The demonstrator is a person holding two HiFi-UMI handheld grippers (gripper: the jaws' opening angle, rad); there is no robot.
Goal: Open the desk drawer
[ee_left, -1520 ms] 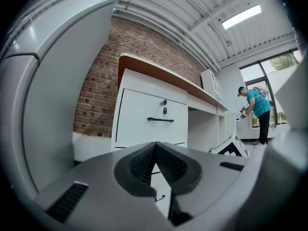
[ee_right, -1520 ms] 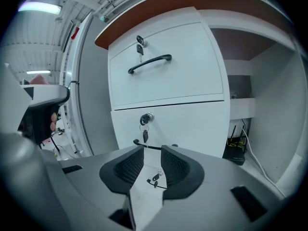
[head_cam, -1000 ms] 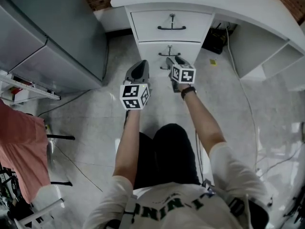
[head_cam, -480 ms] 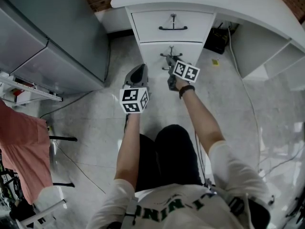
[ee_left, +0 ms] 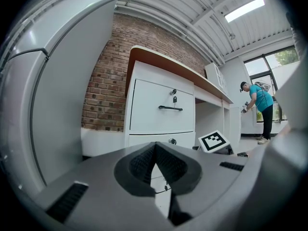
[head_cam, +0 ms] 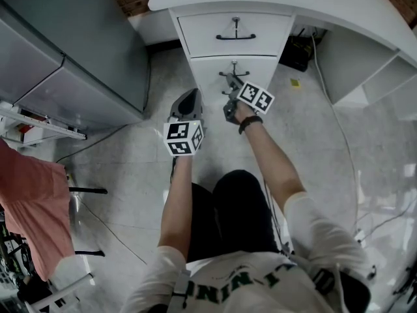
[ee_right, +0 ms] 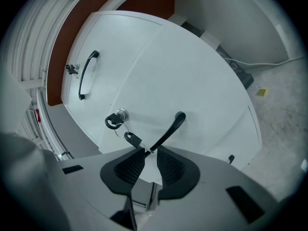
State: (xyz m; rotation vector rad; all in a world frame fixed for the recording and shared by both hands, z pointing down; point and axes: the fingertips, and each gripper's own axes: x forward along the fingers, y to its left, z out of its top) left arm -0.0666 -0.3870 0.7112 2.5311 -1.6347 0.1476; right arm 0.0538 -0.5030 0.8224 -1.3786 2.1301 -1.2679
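Right gripper view: the right tongs [ee_right: 148, 150], jaws just closing, pinch the lower end of the black handle [ee_right: 168, 129] on the lower drawer [ee_right: 202, 76] at frame centre. The drawer's edges sit flush, and a key [ee_right: 113, 121] hangs just left of the handle. In the head view, the left tongs [head_cam: 189, 102] hang closed and empty over bare floor [head_cam: 130, 155] at centre.

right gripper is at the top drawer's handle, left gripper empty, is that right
No: the right gripper is at the lower drawer's handle, its fingers having just been closing with the handle between them, as the right gripper view shows. The left gripper is empty.
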